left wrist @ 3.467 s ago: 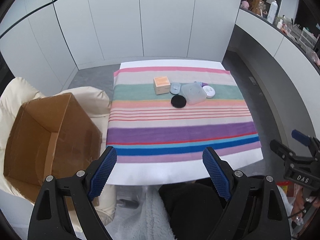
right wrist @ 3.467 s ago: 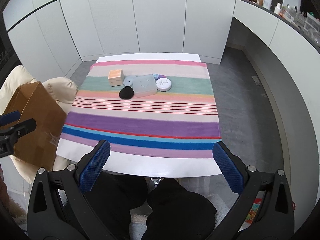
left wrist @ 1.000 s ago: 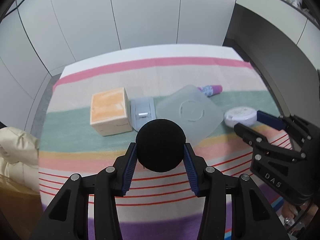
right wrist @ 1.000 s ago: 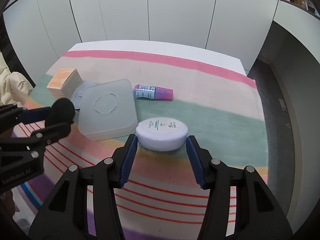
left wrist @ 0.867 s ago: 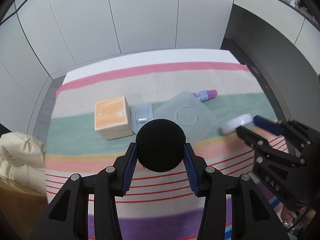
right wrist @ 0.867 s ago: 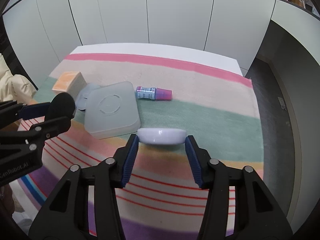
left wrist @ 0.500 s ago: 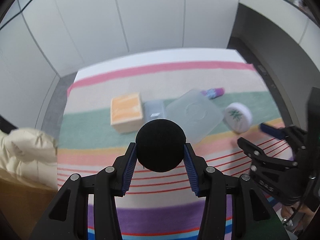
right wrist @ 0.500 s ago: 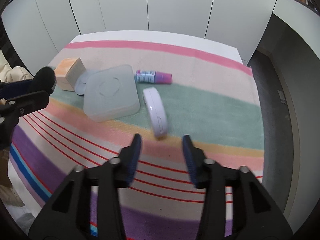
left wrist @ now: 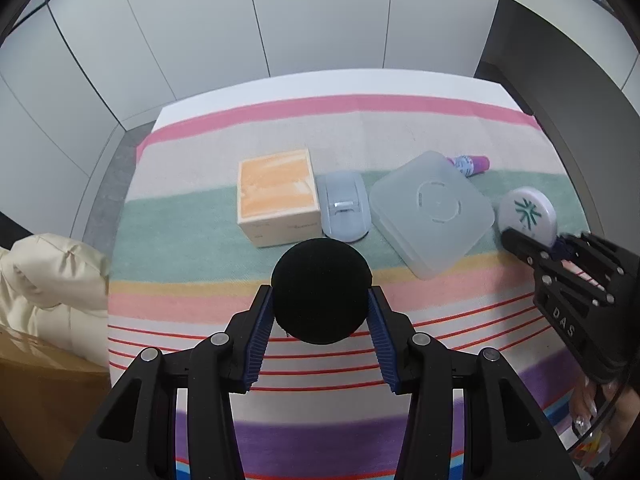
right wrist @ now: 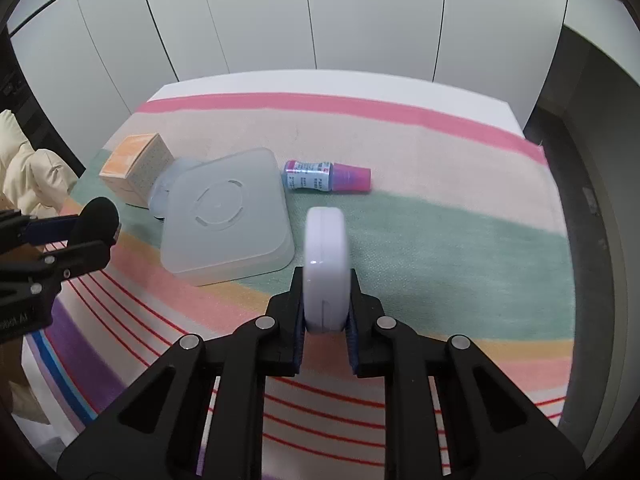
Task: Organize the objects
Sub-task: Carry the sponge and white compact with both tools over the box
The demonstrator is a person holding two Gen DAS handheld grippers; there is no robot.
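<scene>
My left gripper (left wrist: 320, 320) is shut on a black round puff (left wrist: 321, 290) and holds it above the striped cloth (left wrist: 360, 140). My right gripper (right wrist: 325, 320) is shut on a white round compact (right wrist: 324, 264), held on edge above the cloth; the compact also shows in the left wrist view (left wrist: 527, 212). On the cloth lie an orange box (left wrist: 276, 194), a small grey case (left wrist: 344, 210), a translucent square container (left wrist: 430, 212) and a small pink-capped bottle (right wrist: 326, 177).
A cream cushion (left wrist: 48, 280) and the corner of a cardboard box (left wrist: 44, 400) sit left of the table. White cabinet walls stand behind the table. A grey floor runs along the right side.
Both grippers closed on their objects and lifted them. The compact turned from flat to standing on edge in the right gripper. The left gripper drew back with the puff.
</scene>
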